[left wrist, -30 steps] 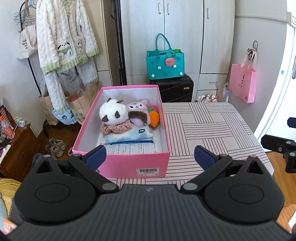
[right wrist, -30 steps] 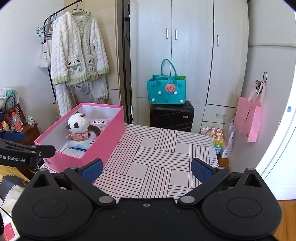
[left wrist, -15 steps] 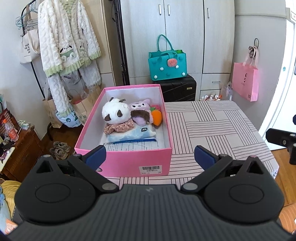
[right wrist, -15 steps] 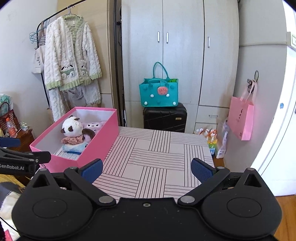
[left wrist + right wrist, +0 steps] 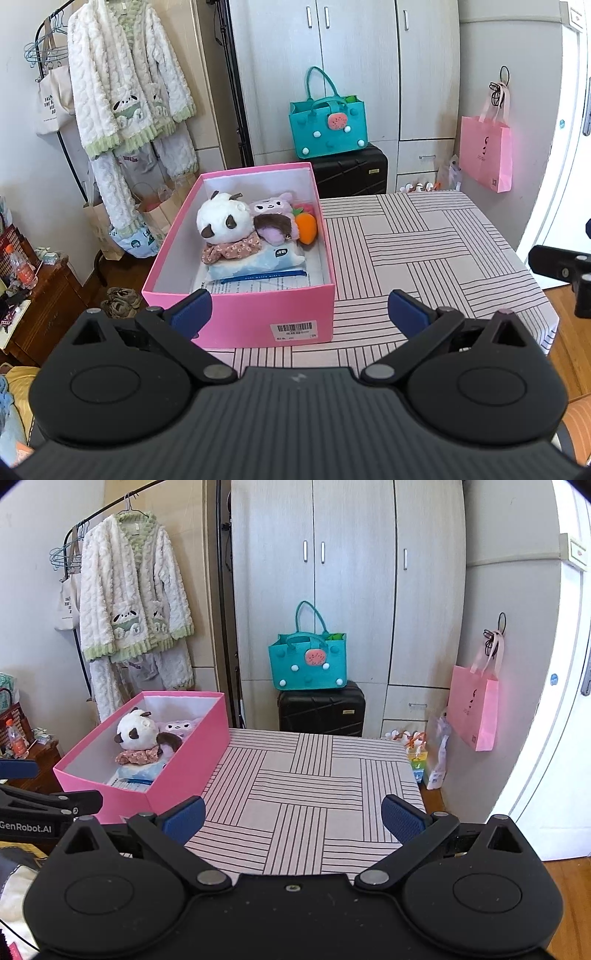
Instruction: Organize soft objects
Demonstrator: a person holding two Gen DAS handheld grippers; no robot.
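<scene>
Currently, both your tongs are spread wide and hold nothing: the left tongs [image 5: 299, 312] hang short of the near end wall of the pink box [image 5: 258, 317], and the right tongs [image 5: 293, 819] hang over the near edge of the striped surface [image 5: 306, 775]. All the soft items visible lie inside the box, which sits at the left end of the surface with its barcode label facing you. The panda toy [image 5: 221, 221] rests toward the far half, its head leaning on the purple toy [image 5: 273, 214]; the orange carrot toy [image 5: 307, 228] is wedged between the purple toy and the right wall, so the wall likely keeps it upright. A floral cloth piece [image 5: 231, 249] lies under the panda, on top of a pale blue wipes pack [image 5: 258, 264], which in turn rests on a printed sheet [image 5: 258, 284] lining the floor of the box. This stacking suggests the flat items were given the bottom and the bulky ones the top. No soft item is visible on the rest of the surface, so judge the sorting as finished or nearly so. Nothing stands between either pair of tongs and the box opening; only its near wall must be cleared if you reach in. Beyond the surface, note the black suitcase [image 5: 321, 709] carrying a teal bag [image 5: 308, 664], the pink bag [image 5: 476, 709] hung on the wall, and the white robe [image 5: 125, 85] on the rack at left.
</scene>
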